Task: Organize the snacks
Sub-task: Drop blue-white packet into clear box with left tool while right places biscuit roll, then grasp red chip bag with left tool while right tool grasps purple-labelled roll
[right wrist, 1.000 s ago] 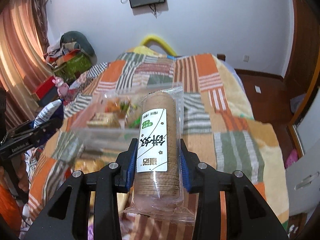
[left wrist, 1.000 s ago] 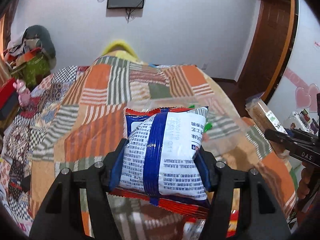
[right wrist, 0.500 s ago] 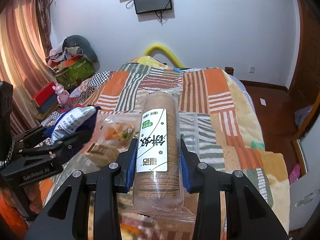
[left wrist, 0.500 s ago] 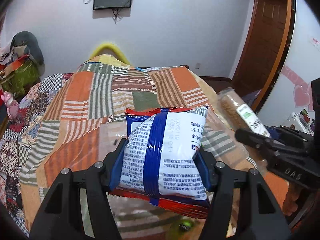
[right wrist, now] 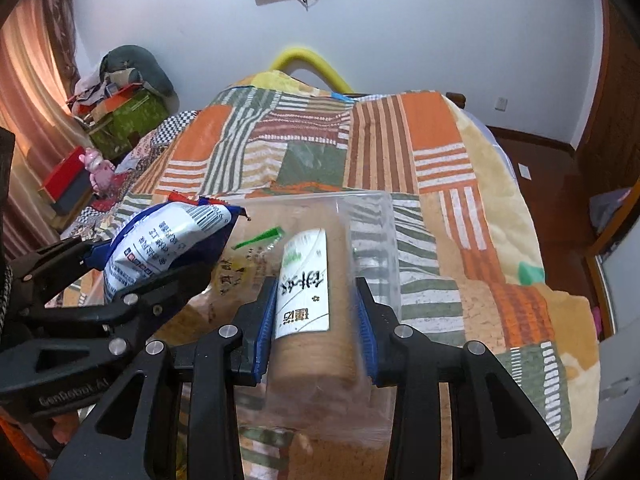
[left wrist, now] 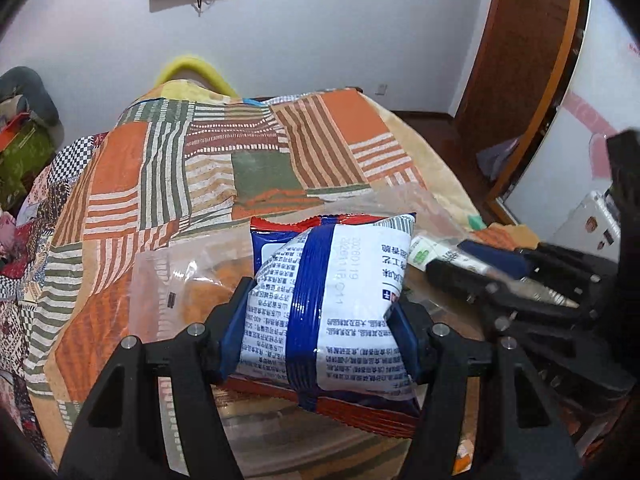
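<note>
A blue-and-white snack bag point(left wrist: 332, 280) with a red edge sits between the pads of my left gripper point(left wrist: 320, 304), which is shut on it. My right gripper point(right wrist: 316, 284) holds a brown biscuit roll point(right wrist: 316, 360) in clear wrap with a white label, and its jaws are closing on it. Both hang over a clear plastic box point(right wrist: 372, 232) on the bed, which holds other wrapped snacks. In the right wrist view the left gripper point(right wrist: 160, 264) and its bag point(right wrist: 168, 236) are close on the left. The left wrist view has the right gripper point(left wrist: 480, 276) at its right edge.
The bed carries an orange, green and white patchwork quilt point(left wrist: 168, 168) with a yellow headboard point(right wrist: 304, 60) behind. Piled boxes and clothes point(right wrist: 124, 96) and a red box point(right wrist: 64, 180) stand at the left. A wooden door point(left wrist: 516, 80) is on the right.
Both grippers have come down and together over the clear box, each now large in the other's view. The snack bag and biscuit roll stay gripped.
</note>
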`<state>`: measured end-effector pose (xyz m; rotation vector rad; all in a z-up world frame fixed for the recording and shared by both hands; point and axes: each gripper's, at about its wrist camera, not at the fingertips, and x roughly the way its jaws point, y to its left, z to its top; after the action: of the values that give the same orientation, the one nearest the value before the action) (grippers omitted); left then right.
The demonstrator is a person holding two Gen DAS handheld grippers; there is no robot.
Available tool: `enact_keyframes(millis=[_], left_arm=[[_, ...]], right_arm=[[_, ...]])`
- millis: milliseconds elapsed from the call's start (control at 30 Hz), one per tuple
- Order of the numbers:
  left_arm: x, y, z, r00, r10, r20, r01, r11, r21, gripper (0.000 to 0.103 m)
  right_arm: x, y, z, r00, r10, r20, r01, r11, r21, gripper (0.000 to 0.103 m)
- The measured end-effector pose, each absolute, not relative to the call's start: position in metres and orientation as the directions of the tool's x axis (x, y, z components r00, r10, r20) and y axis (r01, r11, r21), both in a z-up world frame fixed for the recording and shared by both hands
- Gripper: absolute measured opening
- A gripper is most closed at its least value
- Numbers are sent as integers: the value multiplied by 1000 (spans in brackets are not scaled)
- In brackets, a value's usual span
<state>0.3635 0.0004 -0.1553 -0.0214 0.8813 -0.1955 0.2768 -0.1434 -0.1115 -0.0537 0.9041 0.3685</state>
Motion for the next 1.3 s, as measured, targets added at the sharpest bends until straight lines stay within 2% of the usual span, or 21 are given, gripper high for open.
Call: enact_keyframes(millis=[133,233,367,467,600,800,1167,1267,1300], left_arm=[[364,-1,-164,597,-179,-782,160,982,-102,65],[357,0,-157,617,-172,-768,154,983,-97,72],[344,4,-143,636,-169,-753,151,984,-93,73],[329,7,-130,656,-156,-738,149,986,-75,74],[305,14,-114,691,-135,-710,136,989,-56,87],[260,26,-99,705,-132,-696,126,990,-60,91],[178,44,-129,656,-109,-747,118,992,-41,96],[159,51,-144,632,-98,-769,110,993,-36,96],[154,53,-149,622,-96,-777,109,993,-36,96]], right_arm=[[276,-143,-108,555,295,-778,-348,932,105,29],[272,-146,-104,559,299,-774,-357,929,100,29],[263,-151,-97,555,322,-767,-366,922,122,30],[251,-156,-87,562,333,-757,-372,919,128,33],[234,-162,-75,572,356,-739,-378,914,148,39],[200,-164,-63,578,381,-721,-398,904,157,43],[137,-165,-84,513,402,-758,-409,891,196,51],[125,-162,-93,490,404,-773,-408,889,207,60],[120,-162,-96,485,404,-776,-407,889,209,67]])
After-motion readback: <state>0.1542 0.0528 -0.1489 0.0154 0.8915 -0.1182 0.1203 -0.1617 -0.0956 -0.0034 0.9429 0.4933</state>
